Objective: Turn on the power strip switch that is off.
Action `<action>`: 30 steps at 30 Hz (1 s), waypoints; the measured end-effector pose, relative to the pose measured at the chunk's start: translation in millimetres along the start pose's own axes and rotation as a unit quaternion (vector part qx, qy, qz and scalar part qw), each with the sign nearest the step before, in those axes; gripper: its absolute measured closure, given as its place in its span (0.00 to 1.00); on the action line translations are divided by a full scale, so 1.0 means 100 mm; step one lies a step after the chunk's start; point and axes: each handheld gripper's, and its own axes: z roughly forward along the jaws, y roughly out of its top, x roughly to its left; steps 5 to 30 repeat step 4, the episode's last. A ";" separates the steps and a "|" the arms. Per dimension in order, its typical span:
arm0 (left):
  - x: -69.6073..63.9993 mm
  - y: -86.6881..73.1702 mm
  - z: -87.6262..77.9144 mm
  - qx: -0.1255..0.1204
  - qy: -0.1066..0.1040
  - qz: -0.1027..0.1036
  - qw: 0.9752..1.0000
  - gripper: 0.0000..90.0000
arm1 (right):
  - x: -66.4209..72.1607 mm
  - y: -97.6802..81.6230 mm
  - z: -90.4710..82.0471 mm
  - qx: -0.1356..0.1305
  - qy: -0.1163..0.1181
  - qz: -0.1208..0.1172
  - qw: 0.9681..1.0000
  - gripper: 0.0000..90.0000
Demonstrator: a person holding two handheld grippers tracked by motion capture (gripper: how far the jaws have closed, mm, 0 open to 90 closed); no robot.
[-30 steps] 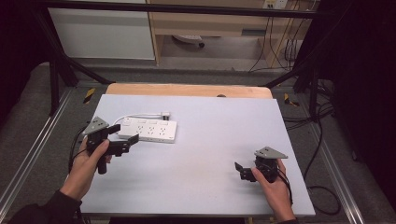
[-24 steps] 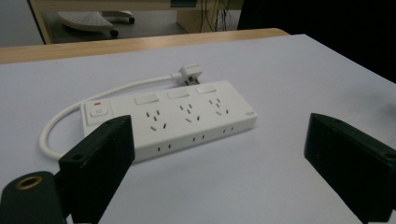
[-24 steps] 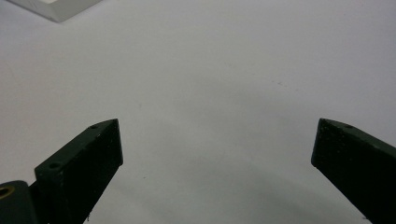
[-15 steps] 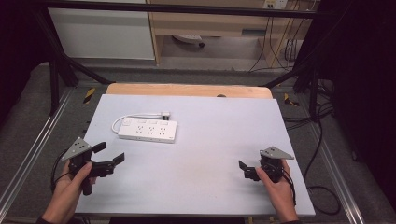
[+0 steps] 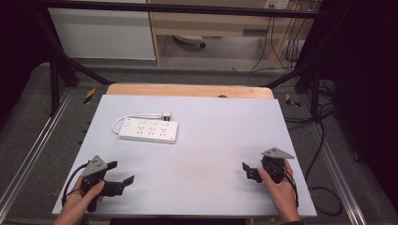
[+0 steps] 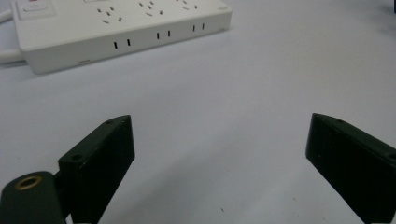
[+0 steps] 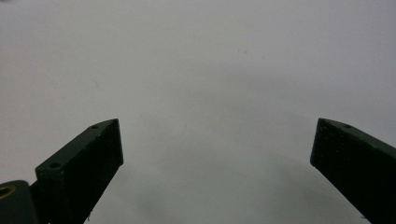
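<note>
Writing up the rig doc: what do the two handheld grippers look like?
Both are black. The left gripper and right gripper each carry a grey three-cornered plate on top and trail a black cable. Jaws are flat black blocks with small screw holes; a brass-ringed hole shows beside one jaw in each gripper view.

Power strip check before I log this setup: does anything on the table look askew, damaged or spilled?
Nothing stands out. The white power strip lies flat on the table, its cord looped behind it. The left hand-held gripper and the right hand-held gripper are both open and hold nothing.
</note>
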 end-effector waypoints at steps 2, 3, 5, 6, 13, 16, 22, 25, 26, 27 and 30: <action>-0.01 0.01 0.03 0.003 0.009 0.000 1.000 0.10 | -0.01 -0.02 0.03 0.010 -0.009 -0.001 1.000 0.03; -0.01 0.01 0.05 0.003 0.010 -0.002 1.000 0.11 | -0.01 -0.04 0.06 0.016 -0.015 0.002 1.000 0.03; -0.01 0.02 0.06 0.003 0.013 -0.002 1.000 0.11 | -0.02 -0.06 0.09 0.021 -0.028 0.003 0.999 0.03; -0.01 0.02 0.06 0.003 0.013 -0.002 1.000 0.11 | -0.02 -0.06 0.09 0.021 -0.028 0.003 0.999 0.03; -0.01 0.02 0.06 0.003 0.013 -0.002 1.000 0.11 | -0.02 -0.06 0.09 0.021 -0.028 0.003 0.999 0.03; -0.01 0.02 0.06 0.003 0.013 -0.002 1.000 0.11 | -0.02 -0.06 0.09 0.021 -0.028 0.003 0.999 0.03; -0.01 0.02 0.06 0.003 0.013 -0.002 1.000 0.11 | -0.02 -0.06 0.09 0.021 -0.028 0.003 0.999 0.03; -0.01 0.02 0.06 0.003 0.013 -0.002 1.000 0.11 | -0.02 -0.06 0.09 0.021 -0.028 0.003 0.999 0.03; -0.01 0.02 0.06 0.003 0.013 -0.002 1.000 0.11 | -0.02 -0.06 0.09 0.021 -0.028 0.003 0.999 0.03; -0.01 0.02 0.06 0.003 0.013 -0.002 1.000 0.11 | -0.02 -0.06 0.09 0.021 -0.028 0.003 0.999 0.03; -0.01 0.02 0.06 0.003 0.013 -0.002 1.000 0.11 | -0.02 -0.06 0.09 0.021 -0.028 0.003 0.999 0.03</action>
